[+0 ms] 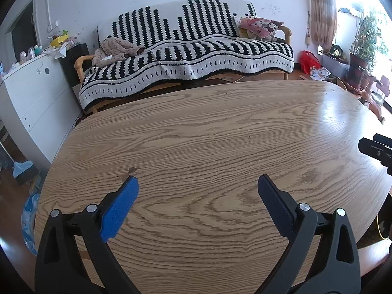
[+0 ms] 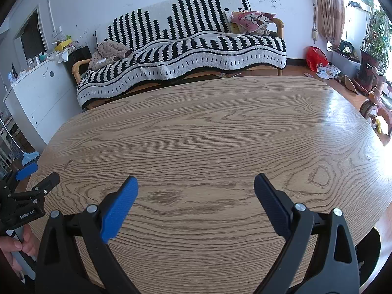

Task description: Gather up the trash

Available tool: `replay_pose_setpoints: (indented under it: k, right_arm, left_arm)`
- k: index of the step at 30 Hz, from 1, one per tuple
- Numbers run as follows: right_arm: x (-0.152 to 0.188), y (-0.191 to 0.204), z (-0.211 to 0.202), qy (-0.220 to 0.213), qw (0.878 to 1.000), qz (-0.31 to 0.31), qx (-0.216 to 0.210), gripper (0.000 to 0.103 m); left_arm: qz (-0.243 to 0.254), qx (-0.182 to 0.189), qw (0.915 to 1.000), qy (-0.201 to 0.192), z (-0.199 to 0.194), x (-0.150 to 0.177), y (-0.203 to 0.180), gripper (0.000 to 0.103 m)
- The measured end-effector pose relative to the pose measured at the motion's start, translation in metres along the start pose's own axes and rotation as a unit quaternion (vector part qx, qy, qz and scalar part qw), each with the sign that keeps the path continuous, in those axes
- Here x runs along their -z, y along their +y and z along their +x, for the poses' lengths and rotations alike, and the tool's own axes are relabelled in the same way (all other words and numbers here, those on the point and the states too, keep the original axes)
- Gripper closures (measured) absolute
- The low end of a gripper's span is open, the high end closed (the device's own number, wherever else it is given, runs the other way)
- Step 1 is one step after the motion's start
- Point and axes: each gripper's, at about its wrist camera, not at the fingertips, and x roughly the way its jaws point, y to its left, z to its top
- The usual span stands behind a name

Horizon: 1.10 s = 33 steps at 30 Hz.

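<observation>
My left gripper is open and empty, held low over the wooden table. A tiny brown scrap lies on the table just beyond its left blue pad. My right gripper is open and empty over the same table. The scrap shows as a small brown mark far to its left. The left gripper also shows at the left edge of the right wrist view, and part of the right gripper shows at the right edge of the left wrist view.
A sofa with a black-and-white striped blanket stands behind the table. A white cabinet is at the left. A red bag, scattered papers, plants and a tricycle are at the right.
</observation>
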Motion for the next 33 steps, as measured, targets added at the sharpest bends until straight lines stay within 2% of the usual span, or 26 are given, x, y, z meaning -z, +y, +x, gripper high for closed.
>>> replay_pose_setpoints:
  k: [33]
  right_arm:
    - [0.0006,-0.0007,-0.0004,0.0,1.0,-0.001,0.0,0.011]
  left_arm:
    - [0.002,0.004,1.0,0.005,0.0029,0.0006,-0.0041,0.008]
